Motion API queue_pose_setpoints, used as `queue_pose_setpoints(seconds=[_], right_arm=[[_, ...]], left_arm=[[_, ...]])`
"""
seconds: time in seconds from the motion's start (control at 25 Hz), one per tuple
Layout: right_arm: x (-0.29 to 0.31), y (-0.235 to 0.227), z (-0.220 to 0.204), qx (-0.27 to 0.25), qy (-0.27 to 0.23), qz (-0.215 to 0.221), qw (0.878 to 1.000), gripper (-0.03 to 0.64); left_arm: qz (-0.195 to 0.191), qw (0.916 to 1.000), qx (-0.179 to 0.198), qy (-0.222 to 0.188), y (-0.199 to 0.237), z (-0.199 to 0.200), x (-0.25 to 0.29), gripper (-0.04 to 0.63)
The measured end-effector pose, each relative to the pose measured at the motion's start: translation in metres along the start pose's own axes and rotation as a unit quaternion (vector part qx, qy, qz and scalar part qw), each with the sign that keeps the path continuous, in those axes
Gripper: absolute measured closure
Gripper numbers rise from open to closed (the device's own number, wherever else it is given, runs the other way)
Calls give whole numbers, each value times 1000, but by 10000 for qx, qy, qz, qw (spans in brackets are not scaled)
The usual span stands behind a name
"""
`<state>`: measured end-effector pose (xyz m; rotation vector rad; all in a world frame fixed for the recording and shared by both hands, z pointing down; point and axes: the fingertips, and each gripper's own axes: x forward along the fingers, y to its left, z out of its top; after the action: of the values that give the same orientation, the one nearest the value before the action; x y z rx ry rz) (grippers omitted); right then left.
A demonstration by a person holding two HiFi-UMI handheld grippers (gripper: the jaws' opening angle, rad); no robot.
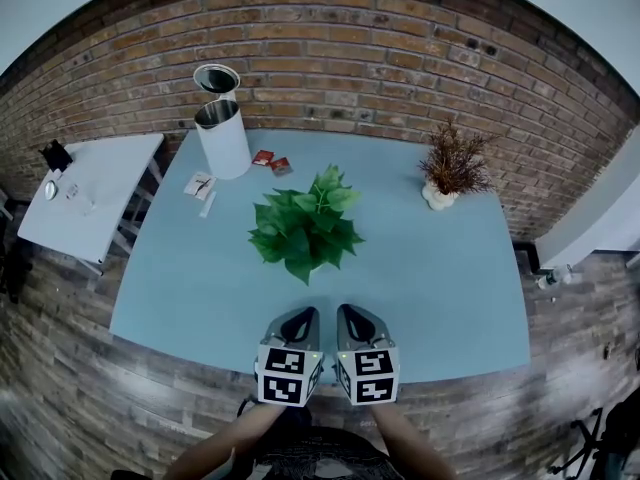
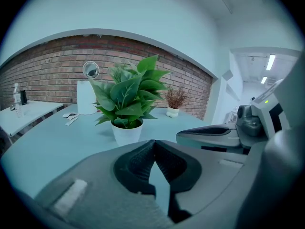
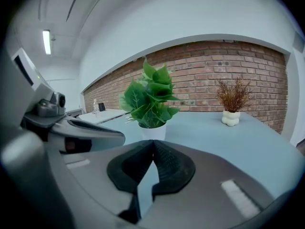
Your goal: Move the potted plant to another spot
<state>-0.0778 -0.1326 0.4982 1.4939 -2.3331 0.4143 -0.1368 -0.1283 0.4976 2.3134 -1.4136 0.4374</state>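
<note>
The potted plant [image 1: 303, 230], broad green leaves in a small white pot [image 2: 127, 131], stands upright near the middle of the light blue table [image 1: 200, 298]. My left gripper [image 1: 300, 313] and right gripper [image 1: 350, 310] hover side by side over the table's near edge, a short way in front of the plant and apart from it. In the left gripper view the left gripper [image 2: 153, 142] has its jaws meeting at the tips with nothing between them. The right gripper [image 3: 153, 141] looks the same, empty, with the plant [image 3: 150, 97] straight ahead.
A white cylindrical bin [image 1: 222, 133] with an open lid stands at the table's far left, with small packets [image 1: 271, 161] and papers [image 1: 200, 185] beside it. A dried plant in a white vase [image 1: 452, 168] sits at the far right. A white side table [image 1: 90, 193] stands left, the brick wall [image 1: 340, 58] behind.
</note>
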Motion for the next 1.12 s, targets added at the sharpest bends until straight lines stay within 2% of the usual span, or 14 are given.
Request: queue_pose_setpoints(seconds=[0.4,1.12], right_arm=[[-26,18,-2,45,-79,177,9998,611],[-52,22,-1,32,-196,275,9994,611]], left_arm=[[93,9999,65,-73,-13,-8,-22,597],[102,9997,203,-120,-31,-11,-39,595]])
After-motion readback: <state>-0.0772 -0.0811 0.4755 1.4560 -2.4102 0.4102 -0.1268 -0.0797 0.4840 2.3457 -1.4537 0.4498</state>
